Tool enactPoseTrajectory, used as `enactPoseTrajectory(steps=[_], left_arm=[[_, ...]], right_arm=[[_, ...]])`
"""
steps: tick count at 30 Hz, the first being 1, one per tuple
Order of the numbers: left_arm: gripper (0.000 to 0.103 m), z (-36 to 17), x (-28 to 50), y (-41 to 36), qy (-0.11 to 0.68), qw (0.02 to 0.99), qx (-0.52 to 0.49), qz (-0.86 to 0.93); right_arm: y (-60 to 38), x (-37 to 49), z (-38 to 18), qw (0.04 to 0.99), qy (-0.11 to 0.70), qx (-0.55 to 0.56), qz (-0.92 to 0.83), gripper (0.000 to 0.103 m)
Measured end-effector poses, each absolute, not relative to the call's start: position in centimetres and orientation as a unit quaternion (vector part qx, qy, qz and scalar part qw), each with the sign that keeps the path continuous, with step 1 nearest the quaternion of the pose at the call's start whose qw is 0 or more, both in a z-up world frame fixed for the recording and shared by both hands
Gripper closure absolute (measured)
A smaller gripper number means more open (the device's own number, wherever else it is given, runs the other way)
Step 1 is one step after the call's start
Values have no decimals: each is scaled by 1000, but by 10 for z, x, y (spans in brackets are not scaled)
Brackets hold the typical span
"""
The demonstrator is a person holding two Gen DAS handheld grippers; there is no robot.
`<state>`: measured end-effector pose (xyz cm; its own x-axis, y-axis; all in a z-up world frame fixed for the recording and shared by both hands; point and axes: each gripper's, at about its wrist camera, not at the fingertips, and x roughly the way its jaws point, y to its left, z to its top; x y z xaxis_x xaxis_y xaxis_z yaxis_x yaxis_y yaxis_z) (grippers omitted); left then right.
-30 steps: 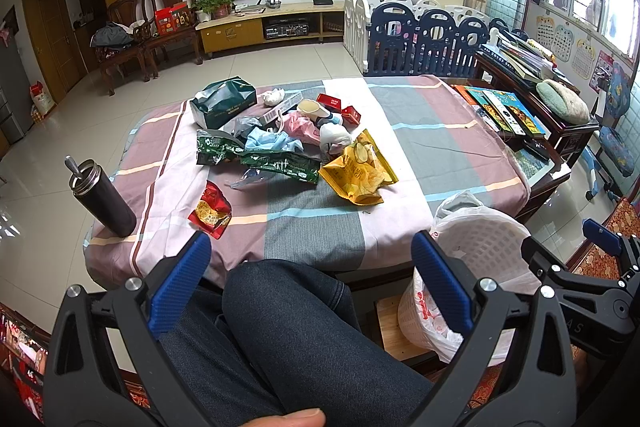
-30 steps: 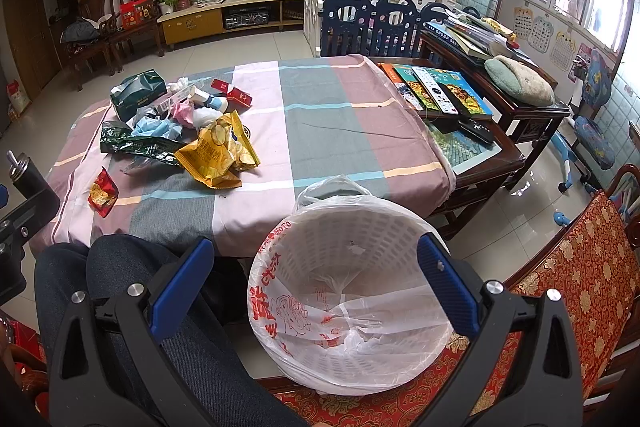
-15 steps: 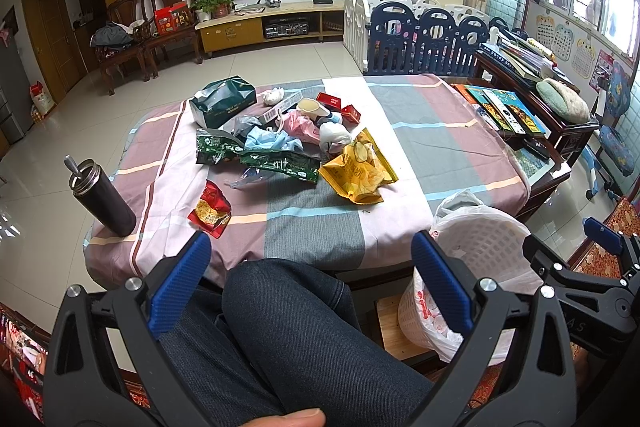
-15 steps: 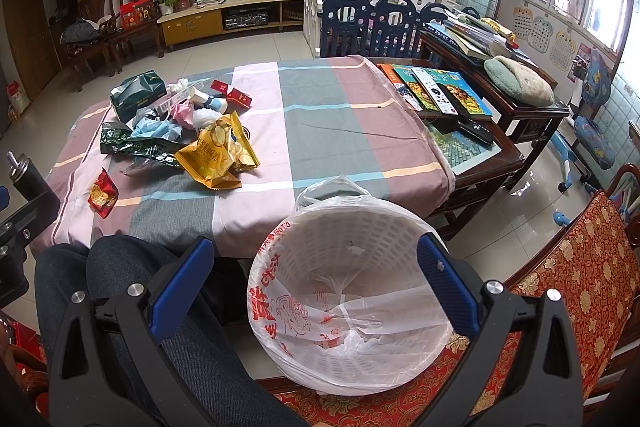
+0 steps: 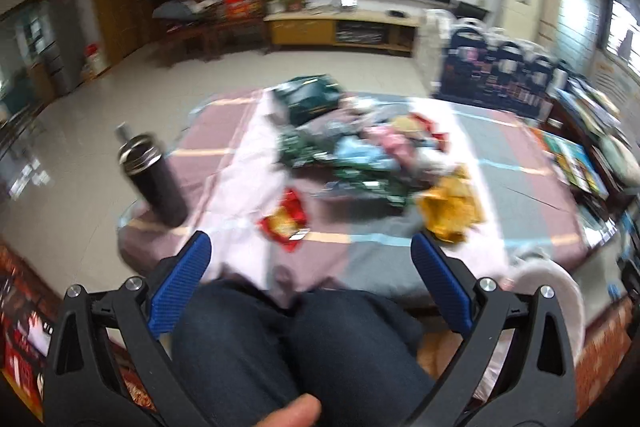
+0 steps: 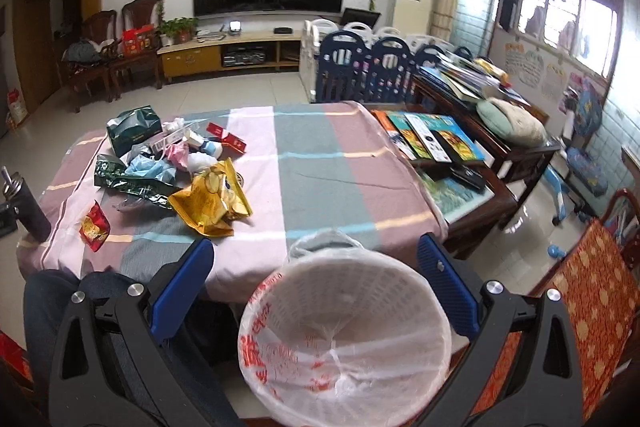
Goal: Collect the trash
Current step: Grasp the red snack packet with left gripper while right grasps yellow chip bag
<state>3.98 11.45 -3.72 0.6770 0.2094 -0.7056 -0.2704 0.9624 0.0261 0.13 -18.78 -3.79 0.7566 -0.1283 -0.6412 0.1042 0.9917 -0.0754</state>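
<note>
Living room with a TV wall behind; low worktop [image 6: 320, 163] under a striped cloth carries all the trash. Task looks 0% done, judging from the layout: nothing collected, every wrapper lies on the worktop. Trash pile [image 6: 176, 167] sits on the far-left part of the worktop as seen from the bin: green bag [image 6: 134, 131], dark green wrappers, blue and pink crumpled plastic, red boxes, white wads. Yellow snack bag [image 6: 210, 205] lies at the pile's near edge, closest piece to the bin. Small red snack packet [image 6: 94, 225] lies apart, left of the pile, near the worktop's front edge. Black flask [image 5: 154, 179] stands at the worktop's left end, probably not trash.

Containers: 1 white mesh waste bin [image 6: 344, 339] lined with a white plastic bag with red print, on the floor just in front of the worktop's near edge. Bin holds no trash that I can see, only the loose liner.

Left hand-held gripper [image 5: 316, 283] fingers spread wide, holding nothing, over the person's knees, facing the red packet; that view is motion-blurred. Right hand-held gripper [image 6: 316, 291] spread wide too, empty, above the bin.

Left to do: grab each piece, drop in bin.
</note>
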Motion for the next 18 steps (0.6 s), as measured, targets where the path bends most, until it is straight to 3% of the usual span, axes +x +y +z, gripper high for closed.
enactPoseTrajectory(steps=[3, 6, 13, 15, 17, 18], left_arm=[[10, -62, 52, 161, 403, 895, -76, 176], [23, -85, 59, 190, 420, 879, -100, 204], [44, -135, 104, 194, 453, 865, -106, 187], [42, -150, 130, 188, 466, 865, -112, 149], [12, -165, 154, 182, 480, 862, -115, 118], [11, -174, 165, 179, 480, 863, -115, 108]], right_arm=[[-175, 33, -59, 925, 378, -25, -39, 3], [-150, 65, -83, 914, 404, -32, -14, 6], [-108, 137, -122, 887, 459, 31, 46, 8], [-102, 156, -132, 881, 469, 38, 35, 8], [-101, 170, -138, 877, 477, 45, 18, 8], [-101, 175, -141, 876, 480, 47, 10, 8]])
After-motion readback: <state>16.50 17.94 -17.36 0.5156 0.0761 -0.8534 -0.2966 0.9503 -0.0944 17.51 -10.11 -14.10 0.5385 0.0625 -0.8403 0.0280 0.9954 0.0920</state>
